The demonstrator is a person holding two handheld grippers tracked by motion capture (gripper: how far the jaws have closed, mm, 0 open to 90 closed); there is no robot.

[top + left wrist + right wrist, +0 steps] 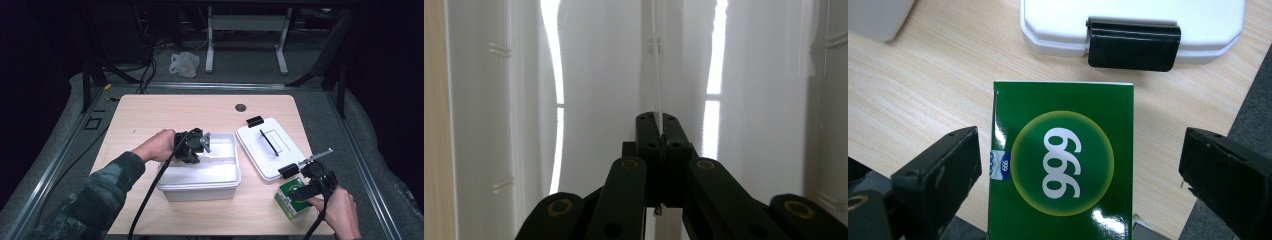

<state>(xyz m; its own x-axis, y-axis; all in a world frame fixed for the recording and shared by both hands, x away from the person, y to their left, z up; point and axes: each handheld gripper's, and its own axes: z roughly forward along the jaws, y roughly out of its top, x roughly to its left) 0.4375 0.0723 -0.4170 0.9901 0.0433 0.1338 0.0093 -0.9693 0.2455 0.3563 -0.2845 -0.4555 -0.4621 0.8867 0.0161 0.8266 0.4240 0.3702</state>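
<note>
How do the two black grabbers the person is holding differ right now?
The left gripper has its fingers pressed together, clamped on the thin divider wall inside the white bin; the right gripper has its fingers spread wide. The left one is over the bin; the right one sits at the table's near corner, its fingers on either side of the green box without squeezing it. Both are black and trail a cable.
</note>
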